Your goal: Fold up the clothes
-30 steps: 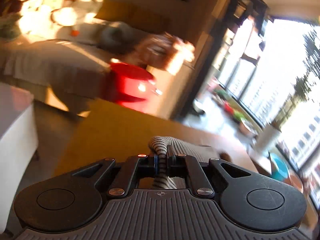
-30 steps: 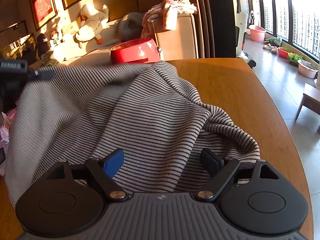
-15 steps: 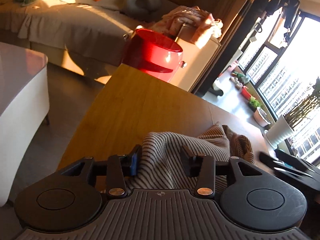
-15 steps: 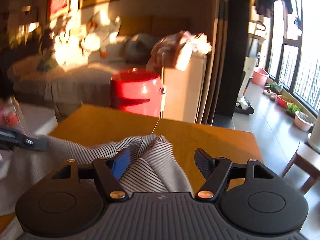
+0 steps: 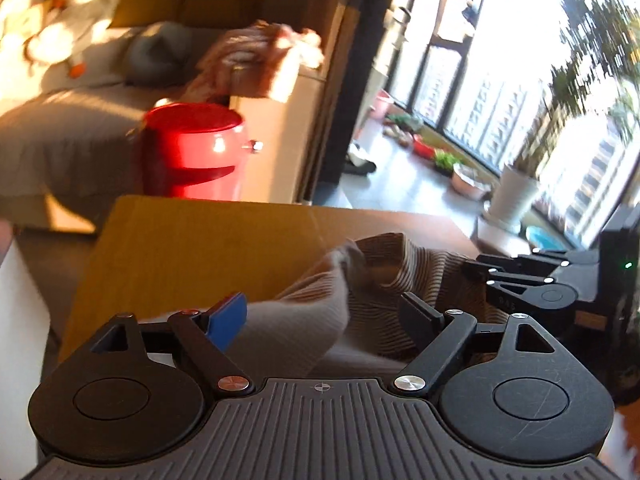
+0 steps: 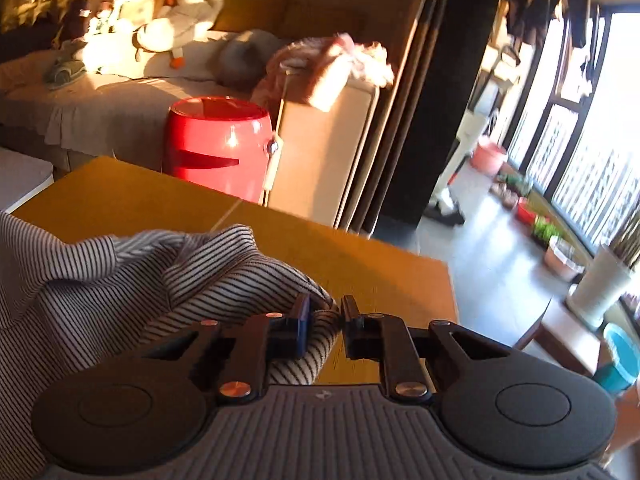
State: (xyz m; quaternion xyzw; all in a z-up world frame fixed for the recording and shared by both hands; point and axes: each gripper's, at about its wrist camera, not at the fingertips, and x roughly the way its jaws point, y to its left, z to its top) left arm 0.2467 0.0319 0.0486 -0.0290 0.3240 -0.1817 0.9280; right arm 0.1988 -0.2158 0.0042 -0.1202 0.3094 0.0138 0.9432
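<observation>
With the striped shirt bunched near the table's right edge, the right gripper is closing narrow on only a thin fold, which may slip free, while the left gripper is opening wide, releasing the cloth between its fingers.
</observation>
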